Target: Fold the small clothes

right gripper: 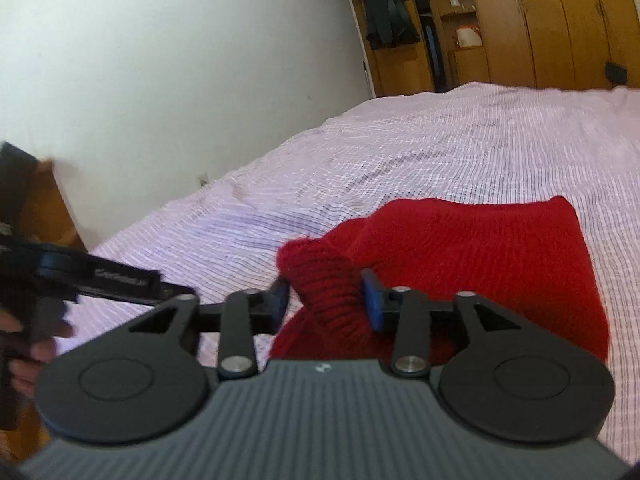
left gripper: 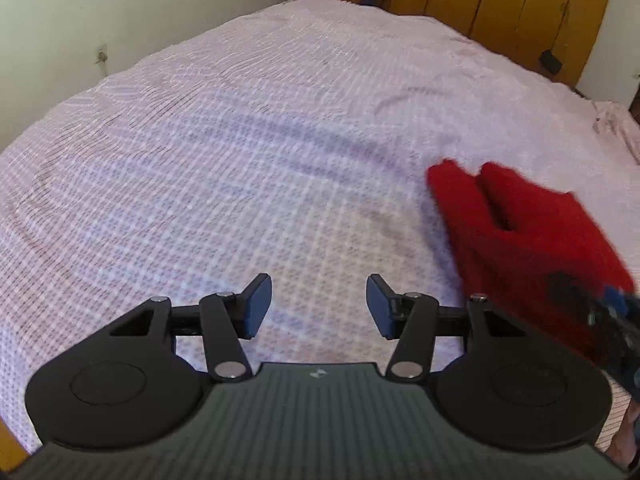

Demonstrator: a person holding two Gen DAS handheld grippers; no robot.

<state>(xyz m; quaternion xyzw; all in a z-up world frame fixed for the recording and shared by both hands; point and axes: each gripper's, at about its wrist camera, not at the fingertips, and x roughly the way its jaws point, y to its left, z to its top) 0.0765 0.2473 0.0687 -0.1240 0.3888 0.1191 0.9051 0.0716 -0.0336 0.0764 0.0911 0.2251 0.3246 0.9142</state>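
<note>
We see the right gripper (right gripper: pixel 326 300) spread around the red knit garment's (right gripper: pixel 480 248) bunched end on the bed (right gripper: pixel 440 152); left gripper (left gripper: pixel 319 306) spread, empty; its printed lettering is unreadable.

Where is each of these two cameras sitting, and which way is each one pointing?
Left wrist view: sits on the left gripper, looking forward and down over the pink bedspread; its own two fingers show, spread with nothing between them.
Right wrist view: sits on the right gripper, looking along the bed toward the wooden wardrobe; its own fingers show on either side of the red knitted garment, and a person's hand holding the other gripper shows at the left edge.
Shared: the bedspread, the garment, the wardrobe.
</note>
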